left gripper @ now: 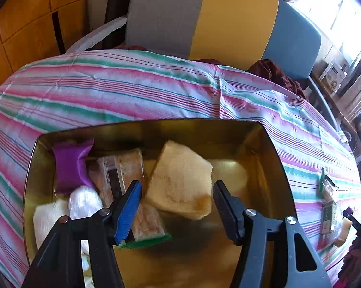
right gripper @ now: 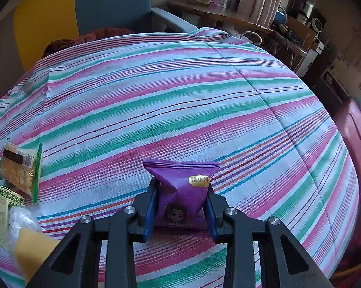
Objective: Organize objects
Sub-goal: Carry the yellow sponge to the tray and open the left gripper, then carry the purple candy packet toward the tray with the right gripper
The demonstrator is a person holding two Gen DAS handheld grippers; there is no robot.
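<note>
A gold tin (left gripper: 142, 129) stands on the striped cloth in the left wrist view. It holds a purple packet (left gripper: 71, 168), a cracker packet (left gripper: 122, 168), white wrapped pieces (left gripper: 84, 201) and a tan wrapped cake (left gripper: 180, 182). The cake is tilted and slightly blurred. My left gripper (left gripper: 176, 187) hangs open over the tin, its pads clear of the cake. In the right wrist view my right gripper (right gripper: 182, 187) is shut on another purple snack packet (right gripper: 180, 175), just above the cloth.
More snacks lie at the left of the right wrist view: a green-edged cracker packet (right gripper: 20, 168), a green-and-white packet (right gripper: 5, 206), a clear-wrapped piece (right gripper: 21, 218) and a yellow cake (right gripper: 33, 247). Beyond the striped cloth (right gripper: 180, 84) are a grey, yellow and blue chair back (left gripper: 204, 19) and a cluttered desk (right gripper: 228, 16).
</note>
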